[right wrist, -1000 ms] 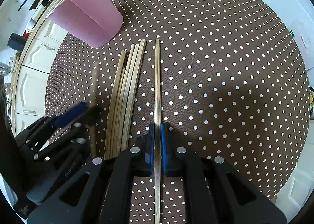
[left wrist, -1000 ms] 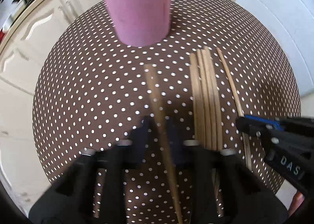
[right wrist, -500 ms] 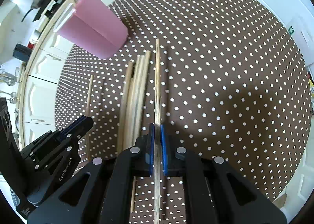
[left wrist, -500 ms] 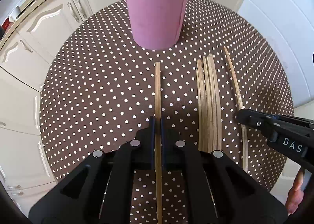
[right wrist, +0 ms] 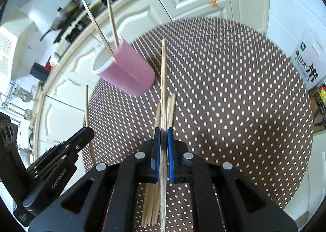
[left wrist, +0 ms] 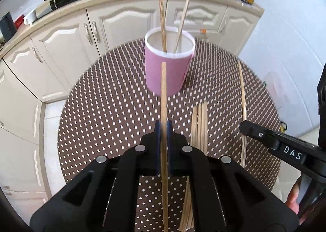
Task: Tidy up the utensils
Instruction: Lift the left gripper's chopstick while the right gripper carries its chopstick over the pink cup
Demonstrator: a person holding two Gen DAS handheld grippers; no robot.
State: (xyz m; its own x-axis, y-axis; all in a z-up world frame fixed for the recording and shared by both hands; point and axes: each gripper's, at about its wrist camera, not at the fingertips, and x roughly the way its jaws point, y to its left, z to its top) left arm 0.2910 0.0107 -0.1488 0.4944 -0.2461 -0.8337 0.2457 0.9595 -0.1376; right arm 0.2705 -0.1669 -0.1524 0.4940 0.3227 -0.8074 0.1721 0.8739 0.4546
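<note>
Both sticks now lifted off the table. Left gripper (left wrist: 163, 130) clamped on a stick (left wrist: 163, 93), right gripper (right wrist: 163, 136) on another stick (right wrist: 163, 81). Cup (left wrist: 168, 71) straight ahead, so drop-in is prob next.

Two chopsticks (left wrist: 162, 14) stand in the cup (left wrist: 167, 73), loose bundle (left wrist: 199, 124) lying before it.

Right gripper (right wrist: 163, 148) jaws clamp a chopstick (right wrist: 163, 89) near the pink cup (right wrist: 126, 73).
</note>
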